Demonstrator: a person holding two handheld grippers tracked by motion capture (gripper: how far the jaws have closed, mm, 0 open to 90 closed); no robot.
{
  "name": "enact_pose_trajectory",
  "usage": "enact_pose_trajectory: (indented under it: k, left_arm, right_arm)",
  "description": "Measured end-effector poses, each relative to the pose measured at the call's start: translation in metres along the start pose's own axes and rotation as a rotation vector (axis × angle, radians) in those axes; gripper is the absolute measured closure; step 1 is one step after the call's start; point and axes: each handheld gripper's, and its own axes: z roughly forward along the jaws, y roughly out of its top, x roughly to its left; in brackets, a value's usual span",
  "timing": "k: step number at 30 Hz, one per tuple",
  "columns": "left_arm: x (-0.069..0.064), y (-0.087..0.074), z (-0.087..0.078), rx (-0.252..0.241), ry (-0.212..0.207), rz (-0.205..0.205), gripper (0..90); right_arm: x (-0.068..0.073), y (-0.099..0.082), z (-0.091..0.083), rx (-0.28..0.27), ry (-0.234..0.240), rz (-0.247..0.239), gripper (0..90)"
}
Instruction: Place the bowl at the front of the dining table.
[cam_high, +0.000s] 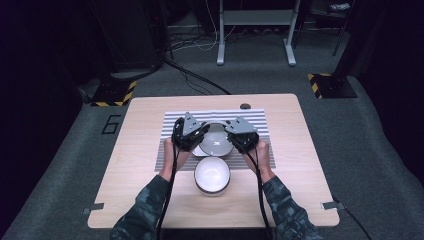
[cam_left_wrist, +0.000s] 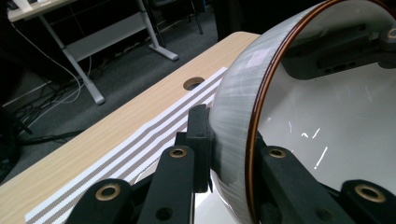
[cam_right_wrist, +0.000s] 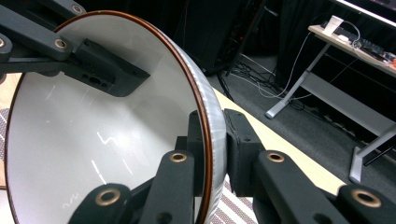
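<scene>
Grippers hold one bowl (cam_high: 218, 140) between them, above the striped mat (cam_high: 255, 120) at the middle of the table (cam_high: 140, 165). The left gripper (cam_high: 197, 135) clamps the bowl's left rim, one jaw inside and one on the ribbed grey outer wall, as the left gripper view shows (cam_left_wrist: 233, 140). The right gripper (cam_high: 235, 136) pinches the right rim the same way, its jaws closed on the brown-edged wall (cam_right_wrist: 212, 154). In the gripper views the bowl (cam_right_wrist: 93, 140) is tilted, its white inside facing the cameras. A second bowl (cam_high: 212, 175) sits upright on the bare wood, just near of the mat and of the held one. A white item (cam_high: 199, 150) lies on the mat under the held bowl, partly hidden.
</scene>
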Motion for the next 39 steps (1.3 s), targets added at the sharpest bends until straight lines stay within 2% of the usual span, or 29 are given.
enact_pose_trajectory:
  k: [3, 14, 33, 35, 39]
  left_arm:
    - [0.003, -0.001, 0.003, -0.002, -0.003, -0.016, 80.9]
    - [0.014, -0.006, 0.011, 0.001, -0.001, -0.031, 80.9]
    - [0.022, -0.014, 0.028, 0.029, -0.009, -0.047, 80.9]
    - [0.023, -0.016, 0.031, 0.033, -0.013, -0.065, 80.9]
    - [0.025, -0.017, 0.034, 0.037, -0.016, -0.059, 80.9]
  right_arm:
    - [-0.001, 0.000, 0.004, 0.002, 0.001, 0.000, 81.6]
    - [-0.004, 0.001, 0.018, 0.000, 0.009, 0.001, 81.6]
    - [-0.010, -0.009, 0.037, 0.021, 0.030, 0.019, 81.7]
    - [-0.011, -0.010, 0.040, 0.028, 0.033, 0.022, 81.7]
    - [-0.012, -0.011, 0.043, 0.033, 0.034, 0.025, 81.7]
